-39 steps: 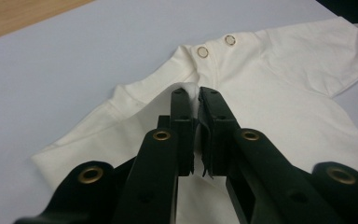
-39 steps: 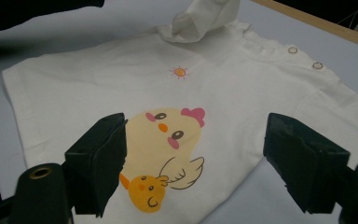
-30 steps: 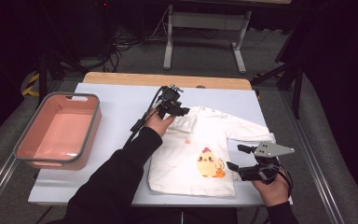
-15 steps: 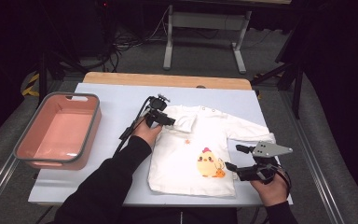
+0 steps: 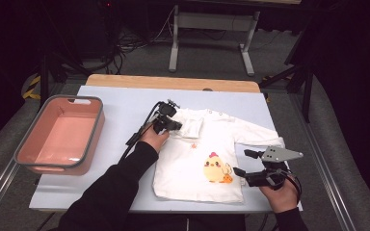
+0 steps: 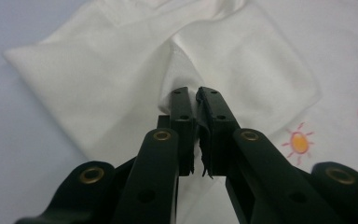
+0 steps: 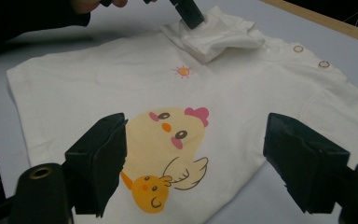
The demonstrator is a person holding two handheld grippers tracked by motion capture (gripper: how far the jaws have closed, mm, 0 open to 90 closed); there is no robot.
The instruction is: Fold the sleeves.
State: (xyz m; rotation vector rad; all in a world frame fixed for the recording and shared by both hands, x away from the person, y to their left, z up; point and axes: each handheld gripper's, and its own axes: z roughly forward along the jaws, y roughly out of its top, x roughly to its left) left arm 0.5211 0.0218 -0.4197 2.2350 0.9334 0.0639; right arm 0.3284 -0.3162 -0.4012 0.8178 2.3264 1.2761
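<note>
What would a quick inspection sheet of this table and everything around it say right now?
Surface: pale blue table top with a wooden far edge.
Job's things: white shirt with a chick print lies flat; its sleeve is folded in over the chest.
Clutter: pink bin at the left, apparently empty.
Grippers: left gripper has just closed its jaws, pinching sleeve fabric; right gripper open beside the hem, holding nothing.
Cables: a black cable trails from the left gripper along the forearm.
Surroundings: dark room, metal stand and loose wires on the floor behind.
</note>
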